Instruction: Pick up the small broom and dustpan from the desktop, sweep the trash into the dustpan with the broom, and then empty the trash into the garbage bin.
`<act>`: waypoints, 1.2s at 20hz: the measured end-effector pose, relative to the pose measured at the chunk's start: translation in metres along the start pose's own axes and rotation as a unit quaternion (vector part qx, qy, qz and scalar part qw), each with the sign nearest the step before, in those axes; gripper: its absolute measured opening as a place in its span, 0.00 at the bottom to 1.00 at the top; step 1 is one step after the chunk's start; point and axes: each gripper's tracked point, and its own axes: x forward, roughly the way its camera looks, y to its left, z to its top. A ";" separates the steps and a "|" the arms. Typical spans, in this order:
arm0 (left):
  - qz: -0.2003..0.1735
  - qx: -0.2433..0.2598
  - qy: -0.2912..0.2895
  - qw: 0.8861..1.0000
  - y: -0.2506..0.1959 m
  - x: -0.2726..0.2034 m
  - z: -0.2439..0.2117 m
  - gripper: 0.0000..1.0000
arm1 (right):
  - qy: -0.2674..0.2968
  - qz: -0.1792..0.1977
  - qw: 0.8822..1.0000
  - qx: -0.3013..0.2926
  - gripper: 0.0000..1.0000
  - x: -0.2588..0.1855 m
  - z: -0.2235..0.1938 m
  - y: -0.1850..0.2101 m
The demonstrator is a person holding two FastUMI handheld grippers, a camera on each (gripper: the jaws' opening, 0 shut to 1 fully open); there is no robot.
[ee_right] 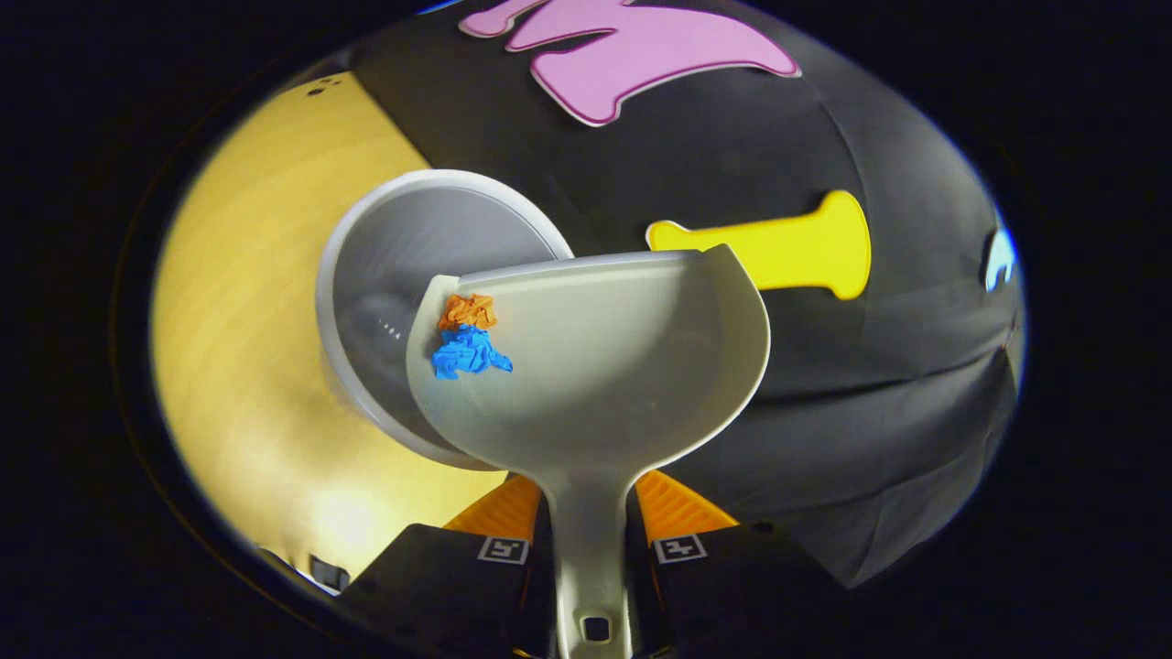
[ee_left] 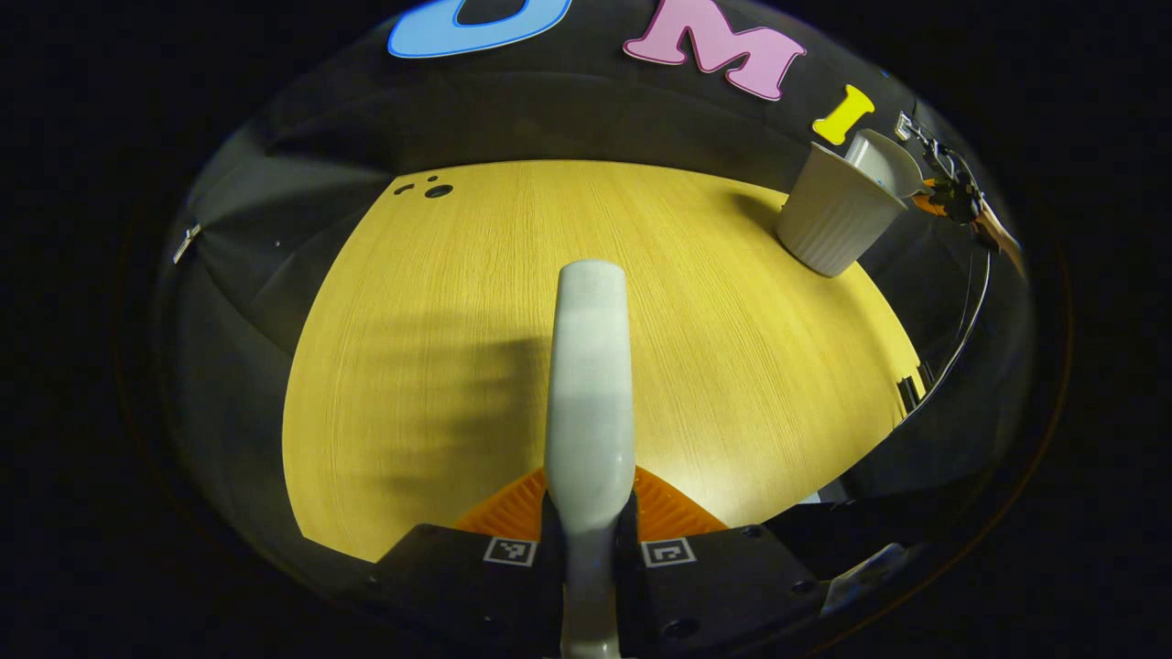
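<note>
My left gripper (ee_left: 589, 499) is shut on the pale handle of the small broom (ee_left: 591, 366), which points forward above the wooden table (ee_left: 439, 302); its bristles are hidden. At the table's far right stands the white ribbed garbage bin (ee_left: 833, 220), with the dustpan (ee_left: 884, 160) tipped over its mouth and the right gripper (ee_left: 957, 192) behind it. In the right gripper view, my right gripper (ee_right: 586, 499) is shut on the handle of the grey dustpan (ee_right: 623, 366). It hangs tilted over the bin (ee_right: 403, 265). Orange trash (ee_right: 467, 311) and blue trash (ee_right: 469, 352) lie crumpled at the pan's left edge.
Small dark holes (ee_left: 438, 190) mark the table's far left corner. A thin cable (ee_left: 971, 320) hangs off the table's right side. The black cloth wall runs close behind the bin. Bare tabletop (ee_right: 238, 302) stretches left of the bin.
</note>
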 end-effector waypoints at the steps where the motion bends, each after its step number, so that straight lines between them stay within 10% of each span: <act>1: -0.001 0.001 0.000 1.000 -0.001 -0.001 -0.001 0.29 | -0.003 -0.016 0.999 -0.034 0.35 0.000 0.003 -0.004; 10: 0.006 0.000 -0.005 1.000 -0.002 -0.005 -0.005 0.29 | -0.009 -0.043 0.988 -0.147 0.34 -0.009 0.010 -0.013; 17: 0.014 0.015 -0.023 1.000 -0.008 -0.013 0.009 0.29 | -0.018 0.000 1.000 0.009 0.34 -0.014 0.012 -0.009; 24: 0.026 0.024 -0.064 0.997 -0.025 -0.030 0.032 0.29 | -0.066 0.006 0.982 0.178 0.34 -0.053 0.023 -0.035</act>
